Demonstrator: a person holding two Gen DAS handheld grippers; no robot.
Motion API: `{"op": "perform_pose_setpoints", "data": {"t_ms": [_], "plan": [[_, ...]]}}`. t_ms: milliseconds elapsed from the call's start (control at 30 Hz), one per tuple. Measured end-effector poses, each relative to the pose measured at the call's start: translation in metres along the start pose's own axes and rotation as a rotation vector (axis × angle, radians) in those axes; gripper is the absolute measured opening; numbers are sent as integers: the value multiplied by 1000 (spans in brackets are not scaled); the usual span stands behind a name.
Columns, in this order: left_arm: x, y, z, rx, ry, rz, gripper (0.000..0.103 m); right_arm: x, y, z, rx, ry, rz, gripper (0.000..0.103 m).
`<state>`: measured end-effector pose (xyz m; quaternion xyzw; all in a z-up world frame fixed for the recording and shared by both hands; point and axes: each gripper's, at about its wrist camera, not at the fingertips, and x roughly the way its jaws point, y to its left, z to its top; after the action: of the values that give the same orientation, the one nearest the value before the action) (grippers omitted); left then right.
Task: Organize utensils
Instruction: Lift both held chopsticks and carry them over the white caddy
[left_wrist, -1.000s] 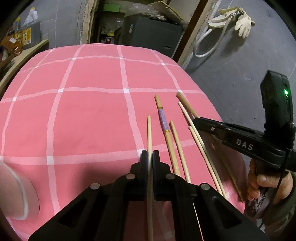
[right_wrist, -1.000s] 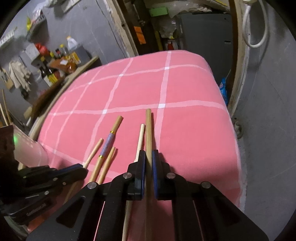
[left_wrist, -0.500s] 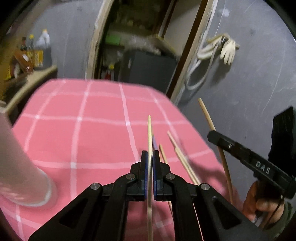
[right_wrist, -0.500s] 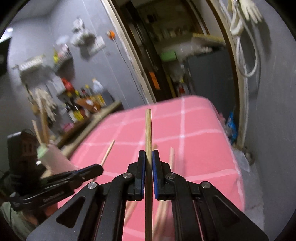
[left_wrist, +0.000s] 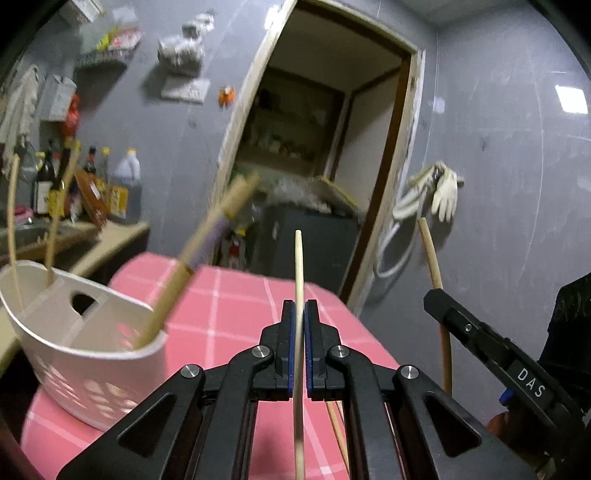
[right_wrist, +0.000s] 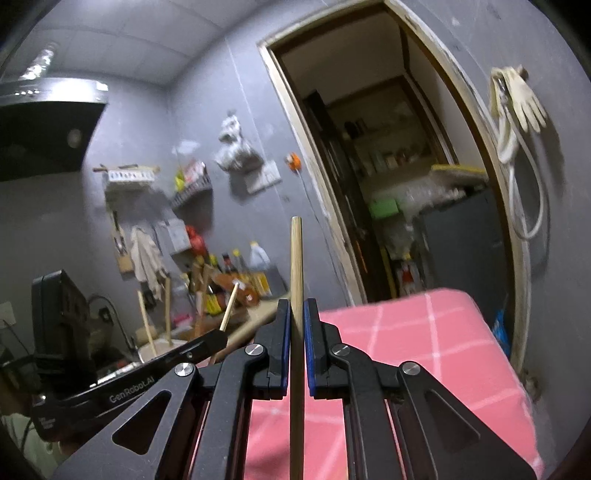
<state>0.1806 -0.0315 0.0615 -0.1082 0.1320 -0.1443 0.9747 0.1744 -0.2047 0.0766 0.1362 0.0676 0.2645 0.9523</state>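
My left gripper (left_wrist: 299, 310) is shut on a thin pale chopstick (left_wrist: 298, 266) that sticks out forward above the pink checked table (left_wrist: 236, 306). To its left stands a white slotted basket (left_wrist: 85, 354) with several chopsticks upright in it, one thick with a purple band (left_wrist: 207, 243). My right gripper (right_wrist: 295, 310) is shut on a thicker wooden chopstick (right_wrist: 296, 258). In the left wrist view that right gripper (left_wrist: 436, 295) shows at the right, holding its chopstick (left_wrist: 430, 254) up. The left gripper (right_wrist: 218, 338) and its thin chopstick (right_wrist: 229, 306) appear low left in the right wrist view.
Loose chopsticks (left_wrist: 336, 424) still lie on the cloth under my left gripper. Behind the table is an open doorway with a dark cabinet (left_wrist: 317, 251). Bottles (left_wrist: 92, 184) crowd a counter at the left, and gloves (left_wrist: 445, 195) hang on the grey wall.
Both grippers have risen off the table and tipped up to near level, each carrying its chopstick. The white basket has come into the left wrist view.
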Motion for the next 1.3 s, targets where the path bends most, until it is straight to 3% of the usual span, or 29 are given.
{"op": "perform_pose_setpoints", "data": {"t_ms": [300, 500, 767, 1133, 1300], "plan": [[-37, 39, 38, -30, -119, 39, 3, 21, 41, 19, 3, -125, 94, 5], [-59, 75, 62, -89, -182, 55, 3, 43, 63, 26, 14, -150, 159, 5], [-84, 129, 97, -133, -306, 146, 3, 74, 87, 40, 53, -234, 248, 5], [-75, 193, 110, -154, -401, 237, 3, 102, 111, 28, 10, -388, 186, 5], [-64, 209, 103, -162, -408, 247, 3, 112, 115, 18, -16, -398, 146, 5]]}}
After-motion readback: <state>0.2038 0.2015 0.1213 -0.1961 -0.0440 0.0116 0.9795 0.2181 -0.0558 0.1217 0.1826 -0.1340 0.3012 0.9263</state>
